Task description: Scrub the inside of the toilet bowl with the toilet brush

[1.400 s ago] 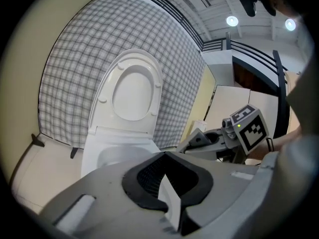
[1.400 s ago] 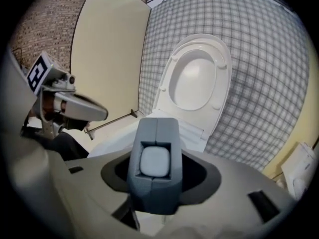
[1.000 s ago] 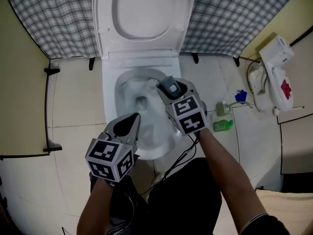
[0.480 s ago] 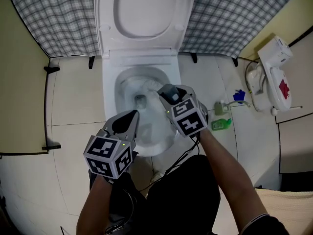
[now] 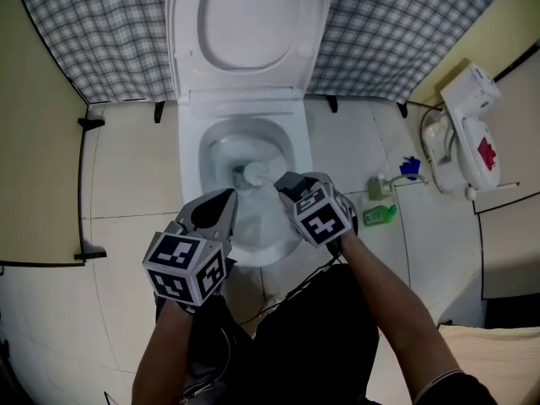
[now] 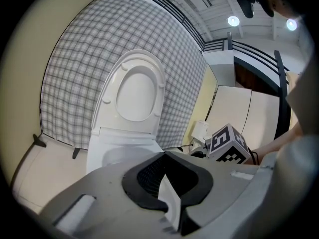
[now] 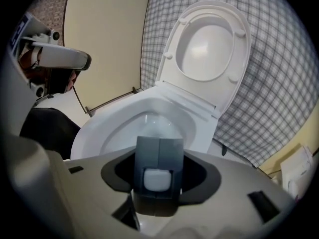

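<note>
1. Checked cloth (image 5: 76, 32): hangs behind the toilet and spans the back wall.
2. Left gripper (image 5: 229, 197): held over the near left rim of the toilet bowl (image 5: 189, 175). Its tongs are drawn together to a point, with nothing between them. The marker cube faces the camera.
3. Toilet bowl, centre: white, with the seat and lid (image 5: 249, 19) both raised upright against the cloth.
4. Toilet brush (image 5: 253, 174): its pale round head is down inside the bowl, at the middle near the drain. The shaft runs back and to the right, into the right gripper.
5. Right gripper (image 5: 291, 182): over the near right rim of the bowl. Its tongs are clamped narrowly on the brush handle (image 7: 158, 178), whose white end shows between the dark pads.
6. Green bottle (image 5: 381, 216): lying on the floor tiles just right of the toilet.
7. Small blue item (image 5: 412, 166): on the floor beyond the bottle, too small to identify.
8. White appliance with a red mark (image 5: 468, 133): at the far right, against the wall.
</note>
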Tool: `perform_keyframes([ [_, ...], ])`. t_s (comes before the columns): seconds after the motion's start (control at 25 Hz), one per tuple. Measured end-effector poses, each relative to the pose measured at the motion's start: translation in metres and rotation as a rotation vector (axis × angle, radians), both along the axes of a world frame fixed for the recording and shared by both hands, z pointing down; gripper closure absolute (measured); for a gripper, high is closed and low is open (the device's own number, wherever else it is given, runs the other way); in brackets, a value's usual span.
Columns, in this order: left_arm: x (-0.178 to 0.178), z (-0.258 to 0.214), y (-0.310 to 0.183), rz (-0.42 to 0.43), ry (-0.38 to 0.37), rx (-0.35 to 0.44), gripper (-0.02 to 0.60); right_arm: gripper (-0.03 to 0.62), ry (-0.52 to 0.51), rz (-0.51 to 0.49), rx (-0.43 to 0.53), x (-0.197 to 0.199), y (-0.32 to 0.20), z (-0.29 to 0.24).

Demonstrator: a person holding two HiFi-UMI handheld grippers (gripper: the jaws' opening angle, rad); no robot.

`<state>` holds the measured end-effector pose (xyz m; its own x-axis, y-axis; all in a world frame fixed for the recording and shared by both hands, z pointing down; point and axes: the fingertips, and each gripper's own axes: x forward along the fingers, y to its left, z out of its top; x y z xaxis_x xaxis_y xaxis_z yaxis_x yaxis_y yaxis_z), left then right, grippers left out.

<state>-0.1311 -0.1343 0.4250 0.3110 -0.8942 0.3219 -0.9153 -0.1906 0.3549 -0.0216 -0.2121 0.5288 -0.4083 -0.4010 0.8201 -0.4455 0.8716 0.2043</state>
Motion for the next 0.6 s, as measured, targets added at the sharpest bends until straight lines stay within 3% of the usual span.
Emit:
perform_keyframes([
  [0.6,0.004,-0.025,0.009,0.002,-0.010,0.050,0.572,0.372,0.157,-0.144,-0.160,0.047,0.077,-0.024],
])
